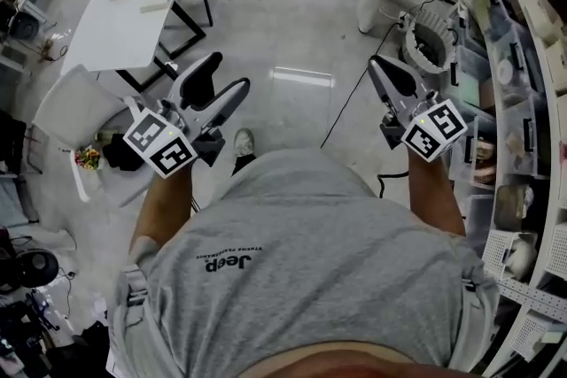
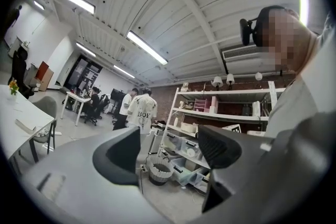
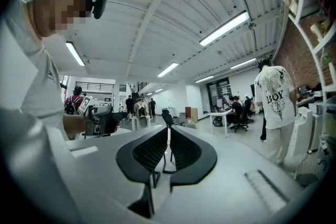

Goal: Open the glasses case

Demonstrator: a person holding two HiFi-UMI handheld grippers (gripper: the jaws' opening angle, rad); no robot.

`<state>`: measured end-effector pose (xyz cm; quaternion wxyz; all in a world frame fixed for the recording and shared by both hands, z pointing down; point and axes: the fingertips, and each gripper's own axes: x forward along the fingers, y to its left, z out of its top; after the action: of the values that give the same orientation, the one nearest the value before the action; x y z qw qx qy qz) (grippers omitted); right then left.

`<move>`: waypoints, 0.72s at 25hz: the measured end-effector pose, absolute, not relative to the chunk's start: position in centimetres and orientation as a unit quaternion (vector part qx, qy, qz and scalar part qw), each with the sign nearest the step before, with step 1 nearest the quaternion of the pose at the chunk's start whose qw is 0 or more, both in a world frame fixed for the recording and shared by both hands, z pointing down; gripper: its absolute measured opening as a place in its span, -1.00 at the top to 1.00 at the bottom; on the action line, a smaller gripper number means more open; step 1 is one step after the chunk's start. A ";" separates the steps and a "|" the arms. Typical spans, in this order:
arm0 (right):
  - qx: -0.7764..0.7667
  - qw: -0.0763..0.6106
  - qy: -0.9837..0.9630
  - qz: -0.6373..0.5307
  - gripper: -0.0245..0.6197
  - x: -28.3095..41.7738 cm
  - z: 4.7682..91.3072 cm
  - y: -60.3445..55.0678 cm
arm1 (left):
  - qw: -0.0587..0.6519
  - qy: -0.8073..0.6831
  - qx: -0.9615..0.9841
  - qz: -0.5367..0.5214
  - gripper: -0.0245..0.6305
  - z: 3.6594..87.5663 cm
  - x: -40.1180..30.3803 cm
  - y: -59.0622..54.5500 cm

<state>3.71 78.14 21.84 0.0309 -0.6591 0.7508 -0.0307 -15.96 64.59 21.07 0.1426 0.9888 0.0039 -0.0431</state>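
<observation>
The glasses case is in none of the views. The left tool (image 1: 229, 73) — jaws wide apart, nothing between them — and the right tool (image 1: 379, 66), jaws closed together on nothing, are both held level just ahead of the person's grey shirt (image 1: 310, 261).

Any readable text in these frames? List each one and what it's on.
"Jeep": on the grey T-shirt of the person holding the grippers, upside down in the head view.
Small line of print beside "Jeep": too small to read.
"BOY": on the back of a standing person's white T-shirt, also seen in the left gripper view.
Marker cubes: black-and-white square patterns only, no words.
</observation>
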 end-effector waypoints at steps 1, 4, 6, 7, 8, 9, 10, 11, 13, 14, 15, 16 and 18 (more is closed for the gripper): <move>-0.666 0.028 0.744 -0.027 0.93 3.9 21.8 76.7 | 0.142 0.014 0.989 -0.046 -0.21 21.2 -15.5 62.8; -0.688 0.027 0.725 -0.018 0.93 4.4 21.2 71.7 | 0.134 0.041 0.989 -0.052 -0.21 21.1 -14.1 56.9; -0.696 0.031 0.717 -0.018 0.93 4.3 20.8 67.9 | 0.131 0.055 0.989 -0.050 -0.21 20.8 -13.4 53.0; -0.697 0.032 0.716 -0.019 0.93 4.0 20.6 65.8 | 0.128 0.062 0.989 -0.048 -0.21 20.5 -13.1 51.0; -0.698 0.032 0.715 -0.019 0.93 3.8 20.3 63.8 | 0.123 0.068 0.989 -0.045 -0.21 20.2 -12.9 49.1; -0.699 0.032 0.714 -0.018 0.93 3.6 20.0 61.8 | 0.116 0.073 0.990 -0.041 -0.21 19.9 -12.8 47.2; -0.701 0.031 0.712 -0.018 0.93 3.4 19.8 59.9 | 0.109 0.076 0.990 -0.037 -0.21 19.6 -12.7 45.3; -0.703 0.031 0.710 -0.018 0.93 3.3 19.5 58.1 | 0.104 0.080 0.991 -0.034 -0.21 19.5 -12.7 43.5; -0.708 0.030 0.705 -0.023 0.93 3.0 19.4 54.7 | 0.102 0.083 0.991 -0.031 -0.21 19.4 -12.9 40.0; -0.709 0.028 0.704 -0.027 0.93 2.9 19.4 53.1 | 0.104 0.082 0.991 -0.031 -0.21 19.5 -13.1 38.2; -0.710 0.026 0.703 -0.031 0.93 2.8 19.5 51.4 | 0.107 0.082 0.990 -0.033 -0.21 19.5 -13.2 36.6; -0.709 0.025 0.704 -0.034 0.93 2.8 19.5 49.8 | 0.111 0.081 0.990 -0.034 -0.21 19.6 -13.4 35.0; -0.708 0.021 0.704 -0.039 0.93 2.6 19.6 46.9 | 0.117 0.078 0.989 -0.035 -0.21 19.8 -13.7 32.2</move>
<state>2.64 46.86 19.56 0.0209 -0.7084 0.7045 -0.0388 -13.74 32.23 19.82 0.1171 0.9894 0.0783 -0.0354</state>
